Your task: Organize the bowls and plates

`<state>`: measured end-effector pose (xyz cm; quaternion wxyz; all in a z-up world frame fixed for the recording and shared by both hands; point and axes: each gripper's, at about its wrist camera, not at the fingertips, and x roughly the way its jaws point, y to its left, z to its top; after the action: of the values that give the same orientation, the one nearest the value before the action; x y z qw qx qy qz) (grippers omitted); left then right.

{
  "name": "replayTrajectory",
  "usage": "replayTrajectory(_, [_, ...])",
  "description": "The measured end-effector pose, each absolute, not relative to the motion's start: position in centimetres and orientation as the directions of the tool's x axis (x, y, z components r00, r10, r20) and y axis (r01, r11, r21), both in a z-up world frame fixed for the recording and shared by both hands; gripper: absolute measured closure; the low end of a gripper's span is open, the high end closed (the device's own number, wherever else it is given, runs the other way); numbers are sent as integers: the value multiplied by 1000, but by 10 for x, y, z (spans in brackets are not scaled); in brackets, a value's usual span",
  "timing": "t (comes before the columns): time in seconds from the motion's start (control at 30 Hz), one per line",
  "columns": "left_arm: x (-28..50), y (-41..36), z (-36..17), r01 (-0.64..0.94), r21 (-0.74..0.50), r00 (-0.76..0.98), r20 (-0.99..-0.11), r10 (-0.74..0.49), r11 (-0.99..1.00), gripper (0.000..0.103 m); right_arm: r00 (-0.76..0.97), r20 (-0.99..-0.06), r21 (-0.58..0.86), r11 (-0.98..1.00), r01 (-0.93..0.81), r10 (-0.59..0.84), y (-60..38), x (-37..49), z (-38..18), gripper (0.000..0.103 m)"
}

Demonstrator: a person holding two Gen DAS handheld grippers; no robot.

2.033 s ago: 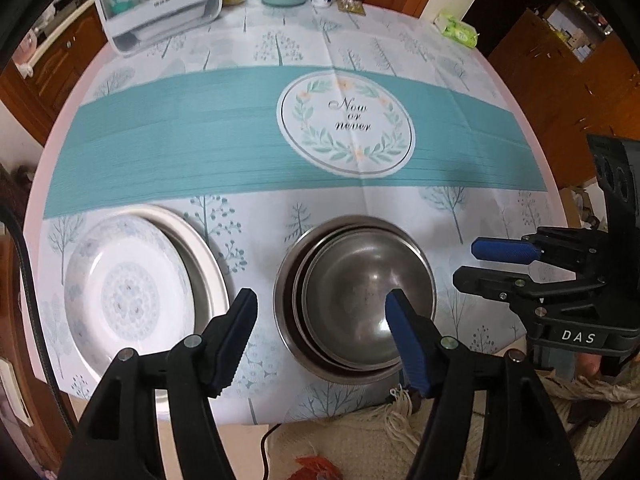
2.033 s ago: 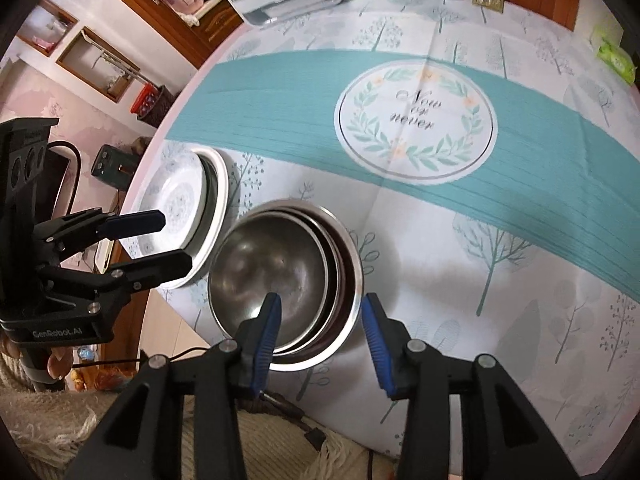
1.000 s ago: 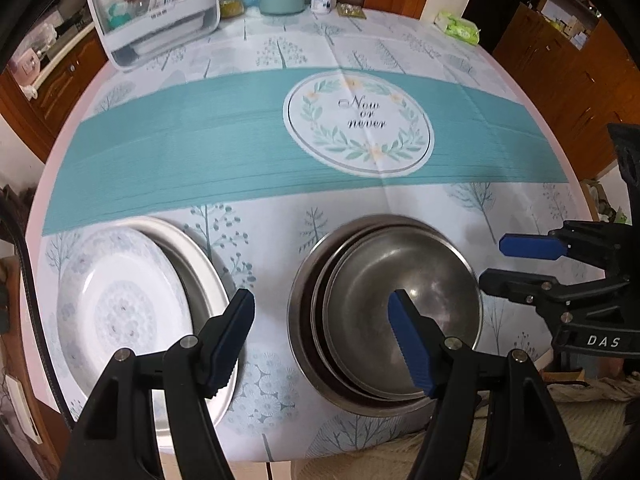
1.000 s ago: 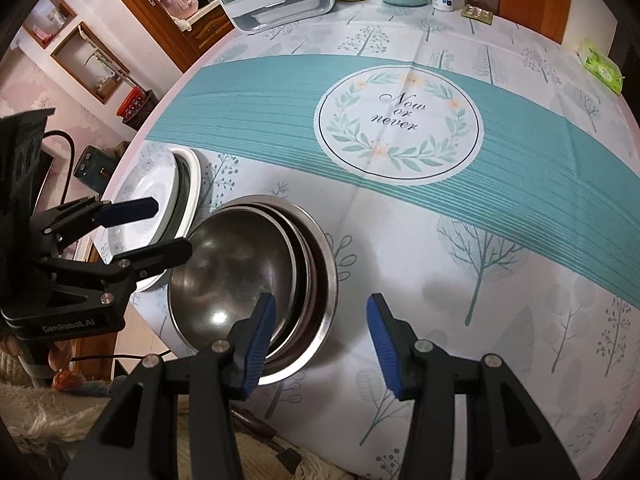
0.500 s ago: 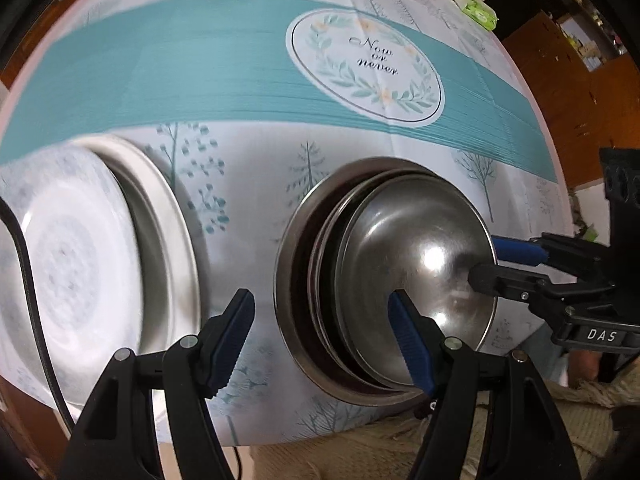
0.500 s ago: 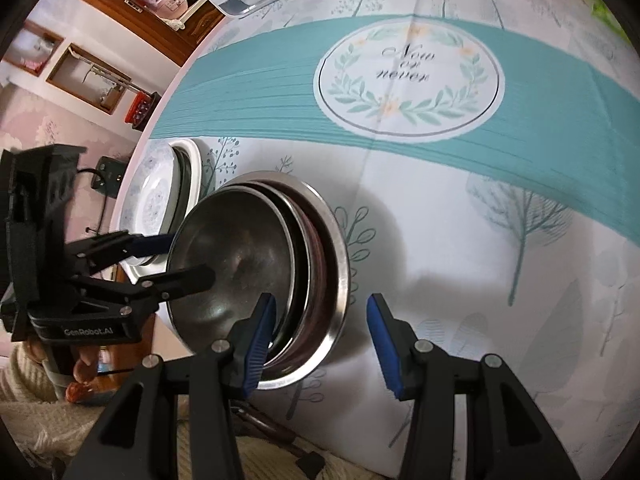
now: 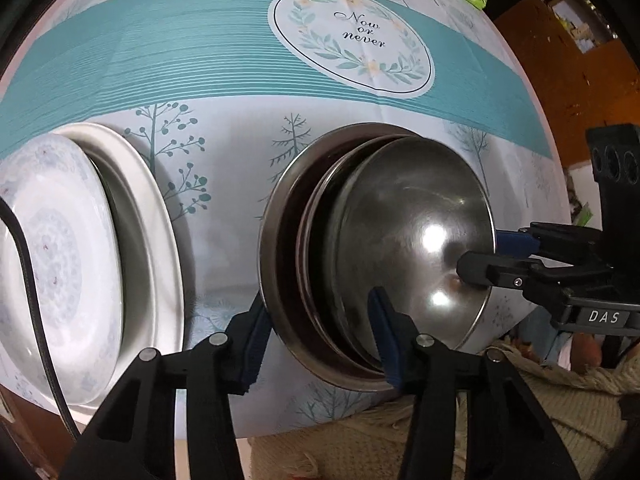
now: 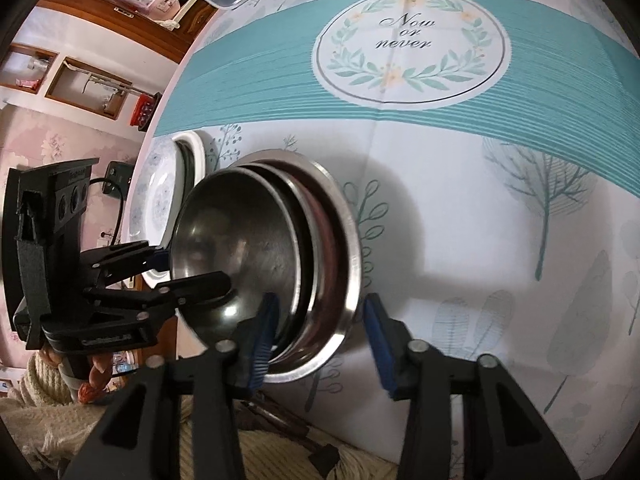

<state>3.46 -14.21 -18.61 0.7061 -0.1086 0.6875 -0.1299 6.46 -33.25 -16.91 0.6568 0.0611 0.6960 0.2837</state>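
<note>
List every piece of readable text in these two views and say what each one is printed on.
"Now or never": in the wreath circle on the teal band of the tablecloth, readable in both views.
"DAS": white letters on a tag on the right gripper's body, seen from the left wrist.
A label on the left gripper's body, seen from the right wrist: too blurred to read.
Nothing else legible; the bowls and plates carry no text.

Pink floral wallpaper (image 8: 60, 148) fills nine o'clock; brown wooden cabinets (image 7: 568, 64) stand at two o'clock beyond the surface (image 7: 224, 92).
</note>
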Motion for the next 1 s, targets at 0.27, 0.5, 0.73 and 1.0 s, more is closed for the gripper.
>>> replayTrajectory(0.27, [30, -142, -184, 47, -318, -12, -948, -317, 947, 59, -119, -904, 427, 859, -281, 410, -326, 62, -165, 68])
replayTrajectory(0.5, [34, -143, -165, 106, -286, -7, -958, -287, 952, 59, -86, -916, 401, 874, -275, 393, -322, 59, -149, 70])
replayTrajectory(0.73, [35, -125, -144, 147, -285, 19, -957, -291, 947, 59, -45, -917, 394, 880, -265, 397, -313, 58, -127, 71])
replayTrajectory(1.0, [32, -61, -127, 189, -284, 51, -953, -298, 940, 58, 0, -920, 381, 895, -233, 391, -257, 55, -111, 71])
